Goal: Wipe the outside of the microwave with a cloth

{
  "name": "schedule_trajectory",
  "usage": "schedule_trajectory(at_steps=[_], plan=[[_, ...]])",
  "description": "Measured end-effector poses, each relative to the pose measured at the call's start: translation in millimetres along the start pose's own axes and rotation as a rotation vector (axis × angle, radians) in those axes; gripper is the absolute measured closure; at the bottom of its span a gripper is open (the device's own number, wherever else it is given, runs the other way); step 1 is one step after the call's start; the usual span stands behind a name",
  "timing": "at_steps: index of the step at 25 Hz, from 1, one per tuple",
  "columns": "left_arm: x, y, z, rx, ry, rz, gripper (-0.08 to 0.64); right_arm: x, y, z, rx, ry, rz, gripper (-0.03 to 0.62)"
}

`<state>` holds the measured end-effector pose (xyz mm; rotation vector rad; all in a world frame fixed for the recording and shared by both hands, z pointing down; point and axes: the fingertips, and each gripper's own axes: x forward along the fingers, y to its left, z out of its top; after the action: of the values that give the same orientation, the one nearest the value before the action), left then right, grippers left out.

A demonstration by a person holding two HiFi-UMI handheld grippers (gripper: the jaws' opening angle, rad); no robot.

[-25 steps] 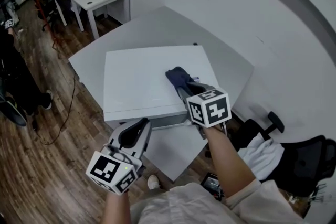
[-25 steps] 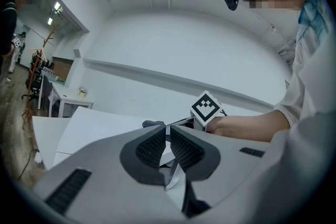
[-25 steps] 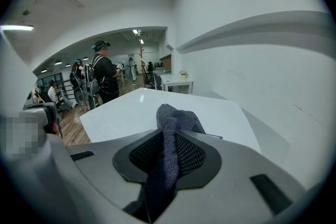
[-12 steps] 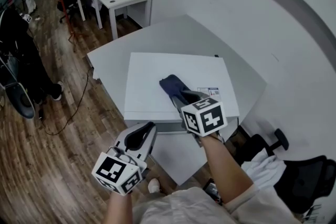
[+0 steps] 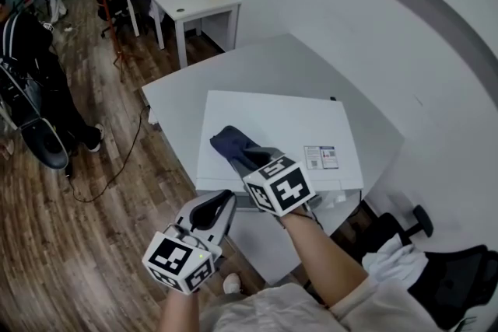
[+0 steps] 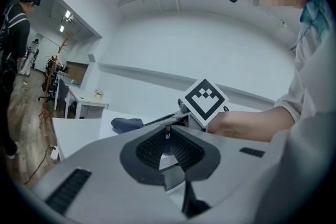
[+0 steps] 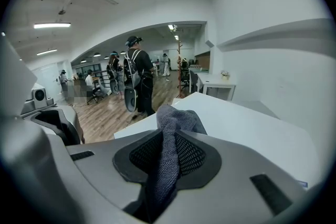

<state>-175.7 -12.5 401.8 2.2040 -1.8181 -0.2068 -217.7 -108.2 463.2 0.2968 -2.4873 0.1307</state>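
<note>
We hold the dark cloth (image 5: pixel 230 142) pinched in the right gripper (image 5: pixel 247 159), its jaws clamped on a fold. The cloth lies on top of the white microwave (image 5: pixel 303 124), near the front left corner, and its long axis trails from the jaws toward the far left. The left gripper (image 5: pixel 221 200) hangs in front, closed on nothing. We judge that pressing too lightly could lift the cloth off the surface, and a snag could pull the fold free.

Nubby terry cloth (image 7: pixel 169 155), smooth white microwave (image 5: pixel 272 128)
</note>
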Motion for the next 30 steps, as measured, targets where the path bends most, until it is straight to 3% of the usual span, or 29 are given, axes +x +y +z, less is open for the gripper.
schedule_trajectory(at_steps=[5, 14, 24, 30], plan=[[2, 7, 3, -0.016, -0.003, 0.028, 0.532, 17, 15, 12, -0.044, -0.005, 0.064, 0.506], [12, 18, 16, -0.01, -0.022, 0.103, 0.532, 40, 9, 29, -0.151, -0.014, 0.075, 0.506], [60, 50, 31, 0.147, 0.072, 0.182, 0.532, 36, -36, 31, -0.099, -0.039, 0.112, 0.506], [104, 68, 44, 0.216, 0.137, 0.226, 0.532, 27, -68, 28, -0.094, -0.027, 0.084, 0.506]])
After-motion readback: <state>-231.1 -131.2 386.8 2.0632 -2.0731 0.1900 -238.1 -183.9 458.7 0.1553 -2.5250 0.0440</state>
